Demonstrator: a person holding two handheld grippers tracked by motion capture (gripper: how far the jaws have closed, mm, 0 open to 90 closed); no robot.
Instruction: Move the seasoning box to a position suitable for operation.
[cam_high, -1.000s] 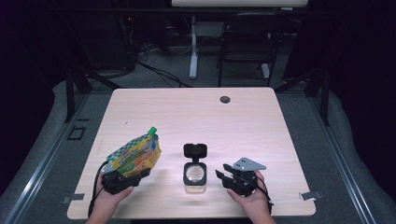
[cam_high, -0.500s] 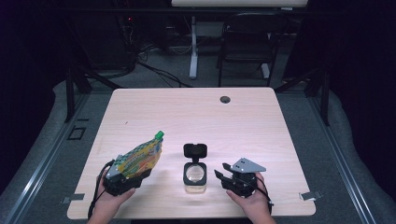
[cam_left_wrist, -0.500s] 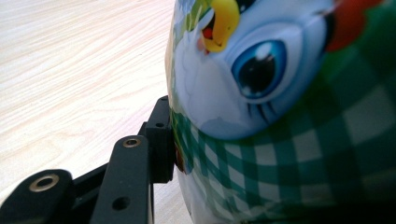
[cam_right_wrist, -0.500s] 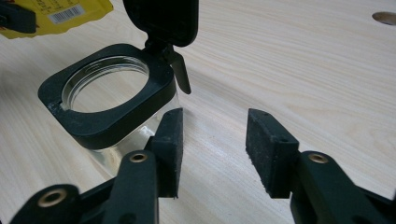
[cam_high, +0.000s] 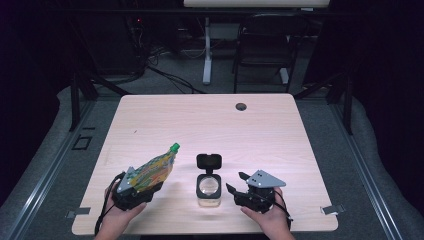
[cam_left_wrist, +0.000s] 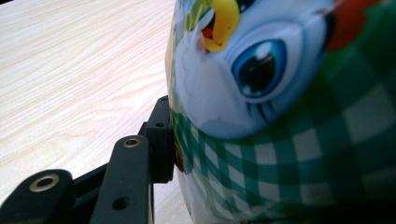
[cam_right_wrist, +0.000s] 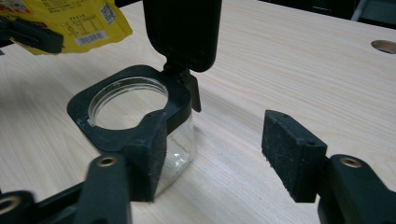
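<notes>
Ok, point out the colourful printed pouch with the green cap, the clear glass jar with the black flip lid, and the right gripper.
colourful printed pouch (cam_high: 152, 171), high view, mid-body.
clear glass jar (cam_high: 209, 187), high view, open mouth.
right gripper (cam_high: 237, 183), high view, between its jaw tips.

On my table (cam_high: 300, 130): one spouted pouch (cam_high: 152, 170), one clear jar (cam_high: 209, 187) with one hinged black lid (cam_high: 209, 161), and one round cable hole (cam_high: 241, 106). I count two grippers, left gripper (cam_high: 131, 192) and right gripper (cam_high: 239, 184).

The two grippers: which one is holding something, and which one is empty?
The left gripper is clamped on the colourful spouted pouch. The right gripper is open with nothing between its pads, beside the open glass jar.
</notes>
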